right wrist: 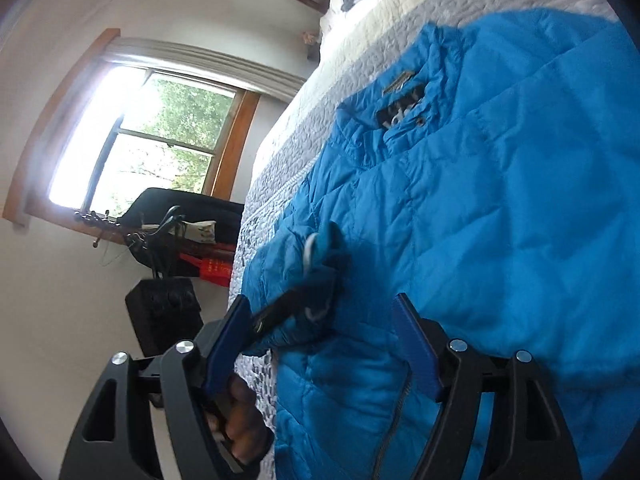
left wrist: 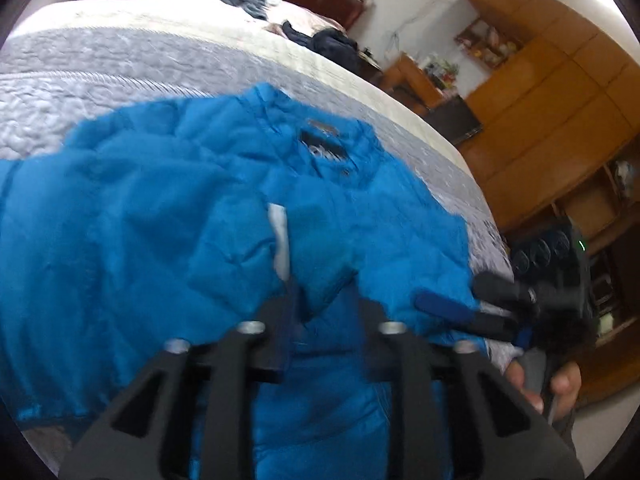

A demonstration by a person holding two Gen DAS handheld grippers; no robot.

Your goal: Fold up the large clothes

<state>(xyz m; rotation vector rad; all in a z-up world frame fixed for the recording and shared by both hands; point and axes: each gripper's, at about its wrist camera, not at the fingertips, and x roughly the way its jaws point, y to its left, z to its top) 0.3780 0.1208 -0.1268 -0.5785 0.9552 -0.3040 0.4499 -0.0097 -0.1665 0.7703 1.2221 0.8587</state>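
Two grippers over blue puffer jacket [left wrist: 168,208], laid flat on quilted bed [left wrist: 100,76]. Left gripper [left wrist: 320,300] pinches a fabric fold, prob. for folding; right gripper [right wrist: 320,312] spread, I'd say repositioning.

The left gripper [left wrist: 322,308] is held over blue cloth, its jaws a little apart with a fold of cloth between them; whether the cloth is clamped cannot be told. The right gripper [right wrist: 320,312] is held with its jaws spread wide and nothing grasped. Each gripper is seen from the other's camera, gripped from below by a hand [left wrist: 556,390].
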